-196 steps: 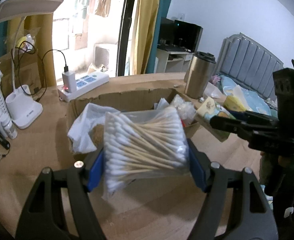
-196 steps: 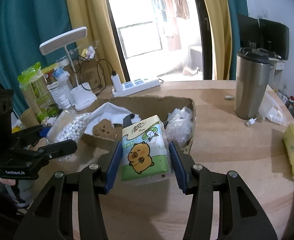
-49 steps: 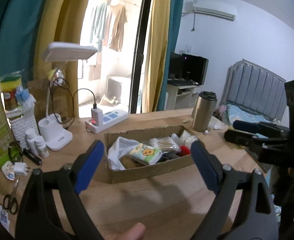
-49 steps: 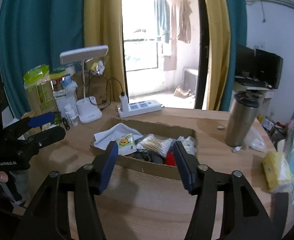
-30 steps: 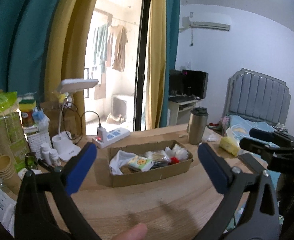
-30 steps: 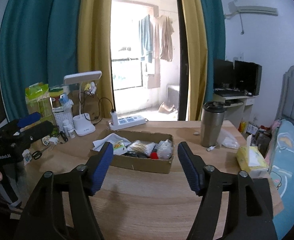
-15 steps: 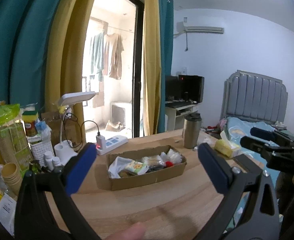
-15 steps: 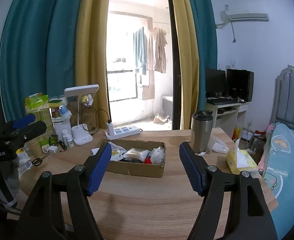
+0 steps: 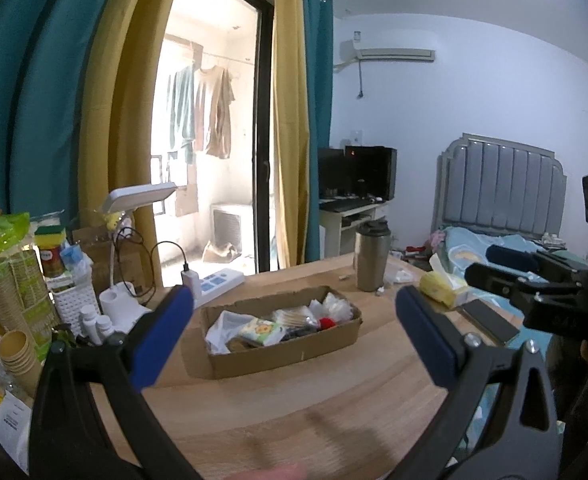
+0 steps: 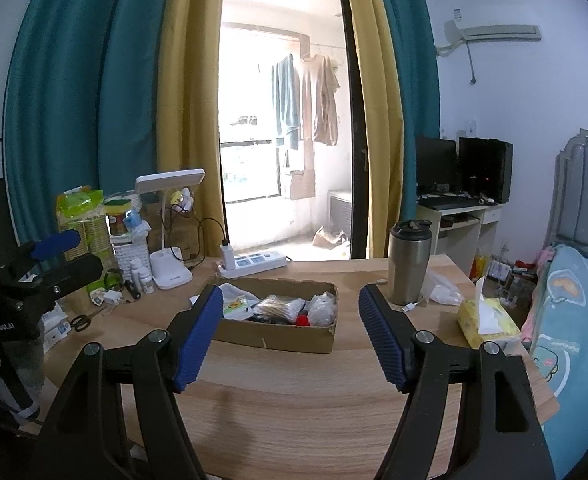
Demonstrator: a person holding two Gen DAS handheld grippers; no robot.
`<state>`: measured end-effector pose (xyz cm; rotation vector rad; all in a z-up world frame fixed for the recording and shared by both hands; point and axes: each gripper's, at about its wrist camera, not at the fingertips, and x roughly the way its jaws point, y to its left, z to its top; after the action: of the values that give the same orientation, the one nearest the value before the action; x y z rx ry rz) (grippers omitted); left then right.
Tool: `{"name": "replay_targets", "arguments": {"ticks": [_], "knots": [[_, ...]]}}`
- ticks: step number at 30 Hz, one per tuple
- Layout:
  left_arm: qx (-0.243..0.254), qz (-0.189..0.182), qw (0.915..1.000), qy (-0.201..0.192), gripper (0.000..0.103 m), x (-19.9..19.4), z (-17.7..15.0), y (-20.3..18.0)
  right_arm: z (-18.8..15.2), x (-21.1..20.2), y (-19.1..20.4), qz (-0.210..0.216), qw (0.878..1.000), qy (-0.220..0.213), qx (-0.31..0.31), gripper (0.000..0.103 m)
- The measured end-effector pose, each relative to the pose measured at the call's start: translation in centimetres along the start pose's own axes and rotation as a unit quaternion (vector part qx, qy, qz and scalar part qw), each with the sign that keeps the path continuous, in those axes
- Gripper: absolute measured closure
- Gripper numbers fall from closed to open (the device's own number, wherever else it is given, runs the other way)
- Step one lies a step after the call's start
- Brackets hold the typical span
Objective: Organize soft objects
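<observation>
- Left wrist view: the shallow brown cardboard box (image 9: 282, 340) sits mid-table, already filled with a white cloth (image 9: 222, 326), a cartoon-printed tissue pack (image 9: 263, 330), a clear bag of cotton swabs (image 9: 292, 316) and crinkled plastic bags (image 9: 336, 307), judged gathered there for tidiness.
- The left gripper (image 9: 294, 332) is spread wide and empty, well back from the box.
- The right gripper (image 10: 290, 336) likewise gapes, holding nothing.
- Readable writing: "GenRobot.AI" on the left tool's body, seen from the right wrist.
</observation>
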<state>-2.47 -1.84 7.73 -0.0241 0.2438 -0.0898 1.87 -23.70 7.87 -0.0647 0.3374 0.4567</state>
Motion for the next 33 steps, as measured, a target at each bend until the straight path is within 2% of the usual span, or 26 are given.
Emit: {"name": "replay_targets", "arguments": {"ticks": [33], "knots": [[0.004,-0.009,1.0,0.003,0.001,0.14,-0.05,-0.59,-0.03,0.05,0.08,0.002,1.0,0.001,-0.001,0.029]]}}
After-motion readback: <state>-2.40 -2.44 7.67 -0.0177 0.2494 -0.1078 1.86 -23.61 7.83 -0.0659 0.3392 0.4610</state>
